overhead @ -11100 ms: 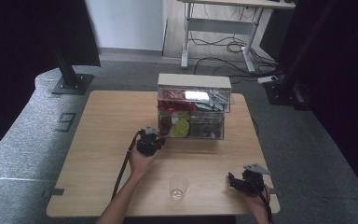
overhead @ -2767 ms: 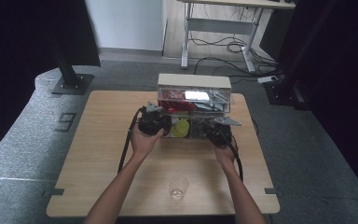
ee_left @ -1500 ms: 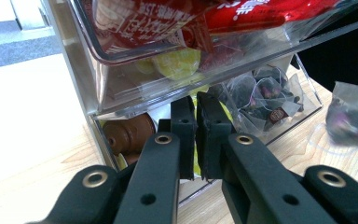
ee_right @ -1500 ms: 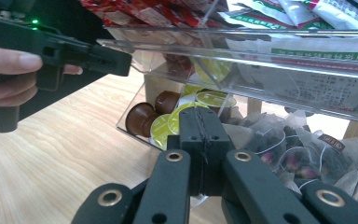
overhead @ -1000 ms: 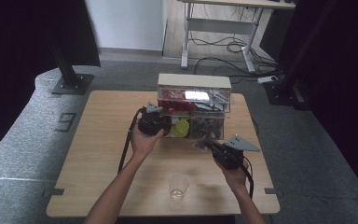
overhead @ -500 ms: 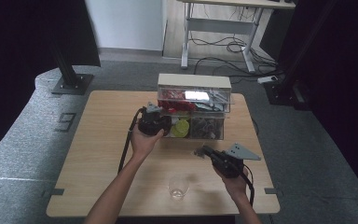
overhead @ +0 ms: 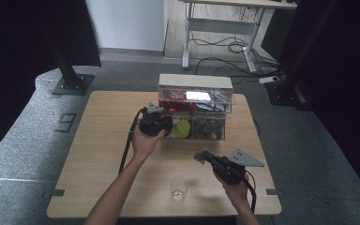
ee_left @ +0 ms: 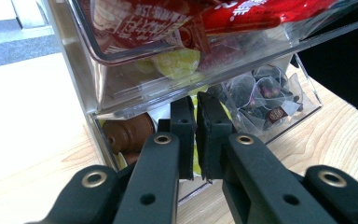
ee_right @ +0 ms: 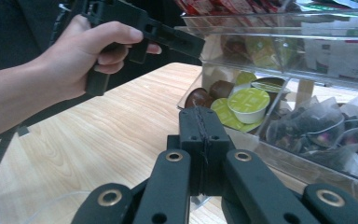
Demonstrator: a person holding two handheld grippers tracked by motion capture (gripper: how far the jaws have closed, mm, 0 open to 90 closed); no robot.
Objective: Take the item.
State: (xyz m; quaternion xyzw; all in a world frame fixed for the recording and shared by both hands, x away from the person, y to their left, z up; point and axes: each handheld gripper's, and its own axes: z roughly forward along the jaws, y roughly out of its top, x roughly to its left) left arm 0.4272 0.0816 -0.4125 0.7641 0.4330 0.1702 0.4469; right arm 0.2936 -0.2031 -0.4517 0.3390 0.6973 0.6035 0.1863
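The cup (overhead: 179, 187) stands near the table's (overhead: 98, 140) near edge, and it lies left of and nearer than the right gripper (overhead: 204, 155). That gripper is much the closer of the two to it. Its jaws are shut, with a small pale thing at their tips that looks like a tea bag (overhead: 198, 157), though it is too small to be sure. The right hand (overhead: 236, 190) holds the gripper roughly level, tips pointing left and a little far, so the bag would have to come left and near to be above the rim.

The left gripper (overhead: 167, 128) is at the box (overhead: 194, 80). Its jaws are closed to a narrow slit, seemingly pinching the front of the open lower drawer (overhead: 206, 135). The forearm reaches far across the table.
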